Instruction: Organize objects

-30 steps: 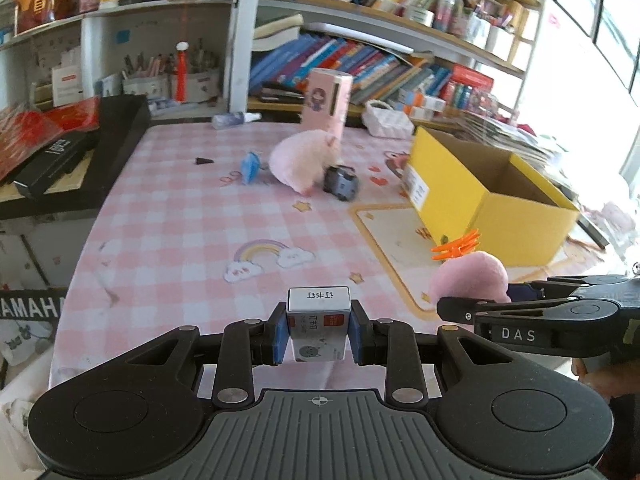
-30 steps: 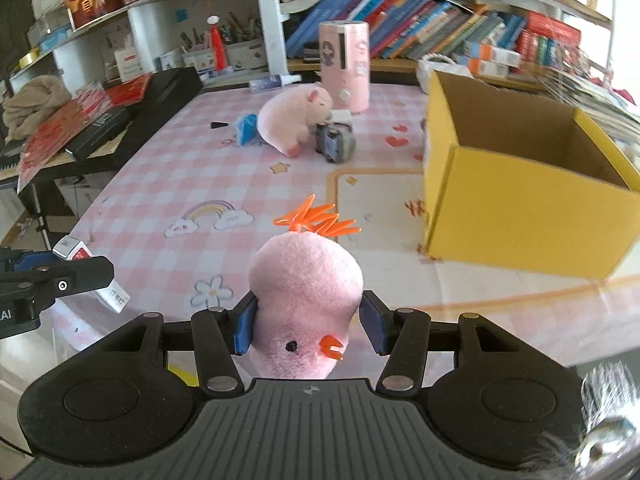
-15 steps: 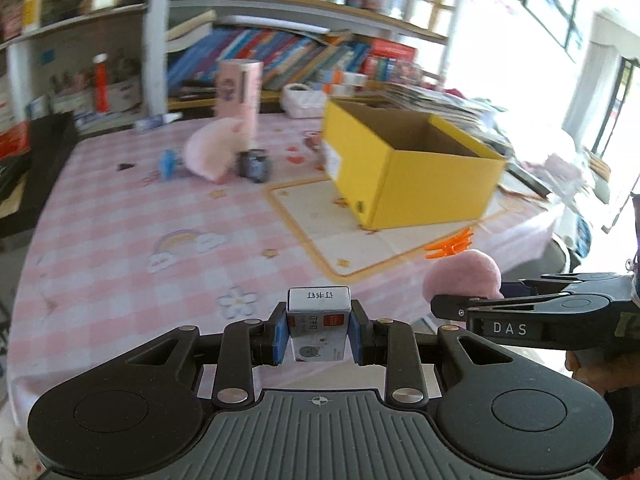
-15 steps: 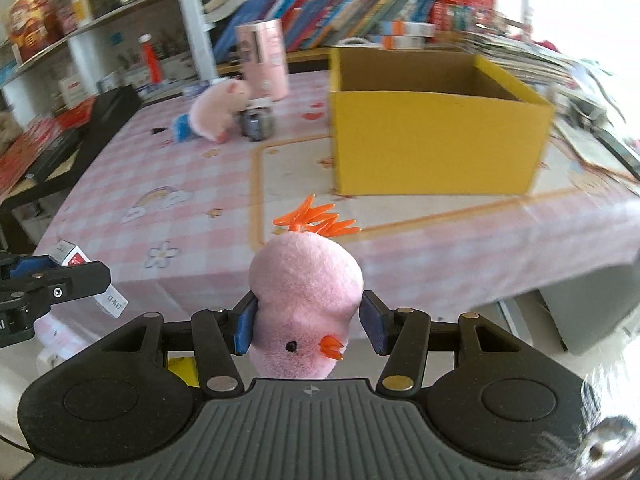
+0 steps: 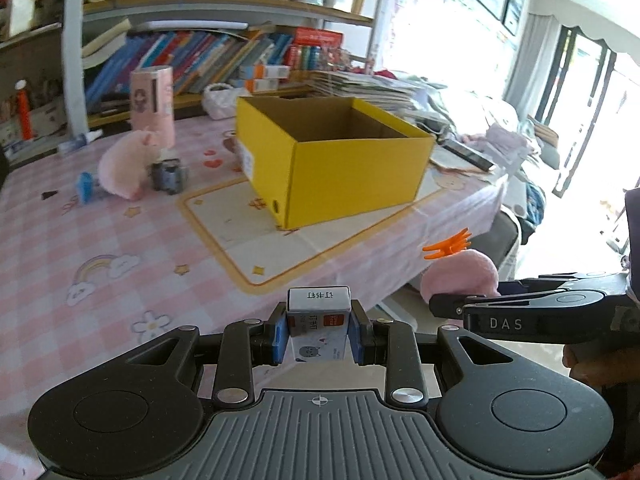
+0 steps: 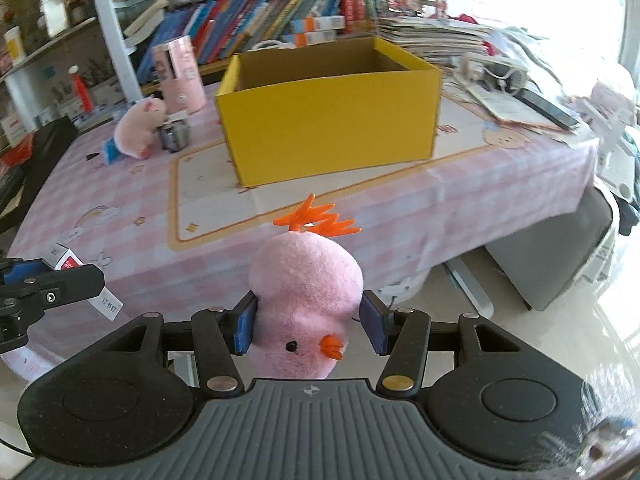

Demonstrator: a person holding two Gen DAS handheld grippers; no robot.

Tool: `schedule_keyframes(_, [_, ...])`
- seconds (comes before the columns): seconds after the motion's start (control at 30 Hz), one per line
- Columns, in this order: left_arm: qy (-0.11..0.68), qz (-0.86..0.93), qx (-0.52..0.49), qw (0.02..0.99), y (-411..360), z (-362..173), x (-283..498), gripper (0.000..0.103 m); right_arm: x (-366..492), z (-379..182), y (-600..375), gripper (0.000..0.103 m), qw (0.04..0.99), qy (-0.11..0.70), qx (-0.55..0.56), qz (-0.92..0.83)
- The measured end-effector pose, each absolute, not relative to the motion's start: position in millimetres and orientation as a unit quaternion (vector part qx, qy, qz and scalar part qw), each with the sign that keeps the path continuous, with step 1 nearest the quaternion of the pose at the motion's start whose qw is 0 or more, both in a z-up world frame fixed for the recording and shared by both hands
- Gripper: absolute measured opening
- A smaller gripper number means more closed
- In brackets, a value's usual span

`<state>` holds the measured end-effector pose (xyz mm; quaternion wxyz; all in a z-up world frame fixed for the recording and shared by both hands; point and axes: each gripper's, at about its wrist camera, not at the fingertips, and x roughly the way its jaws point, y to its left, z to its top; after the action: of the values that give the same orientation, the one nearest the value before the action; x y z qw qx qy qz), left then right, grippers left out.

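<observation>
My left gripper is shut on a small white staple box with a red label, held off the table's near edge. My right gripper is shut on a pink plush chick with an orange crest, also off the near edge. The chick shows in the left wrist view, and the staple box in the right wrist view. An open yellow cardboard box stands on the pink checked tablecloth; it also shows in the right wrist view. Its inside looks empty.
A pink plush pig, a small grey toy car, a blue clip and a pink cylinder sit at the table's far left. Bookshelves stand behind. Papers lie right of the box. A grey seat is at the right.
Both grippers have swung right and pulled back from the table with their objects still held. The yellow box now lies ahead of both, and the table's near edge is in view.
</observation>
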<state>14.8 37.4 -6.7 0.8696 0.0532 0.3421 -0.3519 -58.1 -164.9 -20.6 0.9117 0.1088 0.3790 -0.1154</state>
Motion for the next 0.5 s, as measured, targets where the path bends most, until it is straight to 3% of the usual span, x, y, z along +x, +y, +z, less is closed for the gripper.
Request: schedule_keyframes(0.5, [0.347, -0.369, 0.062, 0.860, 1, -9, 28, 0.028, -48, -24, -200, 0.050, 0.904, 0.389, 0.120, -0.132])
